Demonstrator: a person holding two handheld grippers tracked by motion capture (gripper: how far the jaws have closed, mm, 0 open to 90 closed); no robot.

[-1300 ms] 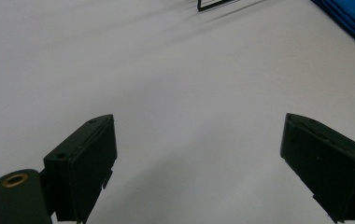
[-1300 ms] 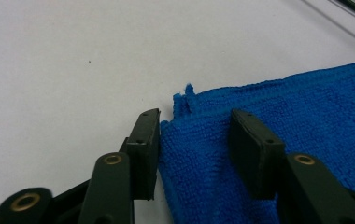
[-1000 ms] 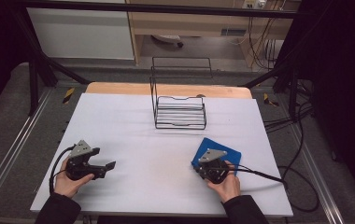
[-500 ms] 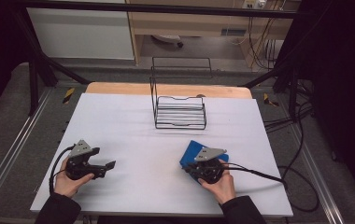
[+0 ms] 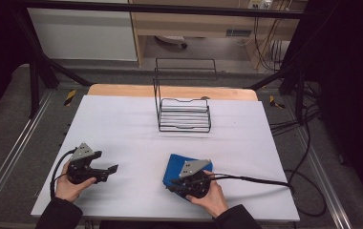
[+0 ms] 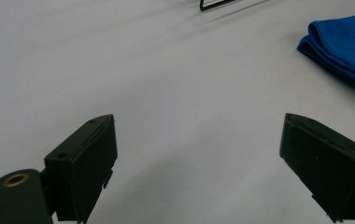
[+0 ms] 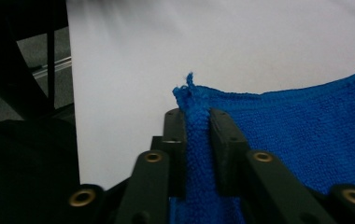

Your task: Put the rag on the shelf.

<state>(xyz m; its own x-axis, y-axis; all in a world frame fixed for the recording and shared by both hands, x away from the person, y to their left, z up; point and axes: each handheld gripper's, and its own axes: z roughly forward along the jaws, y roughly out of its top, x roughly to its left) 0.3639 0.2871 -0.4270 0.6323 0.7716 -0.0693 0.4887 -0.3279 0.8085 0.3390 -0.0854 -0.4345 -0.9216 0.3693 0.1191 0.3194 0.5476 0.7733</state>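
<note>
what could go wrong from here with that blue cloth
The right gripper is shut on only a corner of the folded blue terry cloth, so the fabric could slip from the jaws if pulled. Lifting by one corner may also let the folds fall open. The left gripper is open and apart from the cloth, so nothing steadies the other side, and the cloth might drag across the white table.

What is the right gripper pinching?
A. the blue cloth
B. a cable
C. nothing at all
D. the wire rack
A: in the right gripper view, the right gripper has its jaws closed on a fold of the blue cloth, which stands up between them.
</note>
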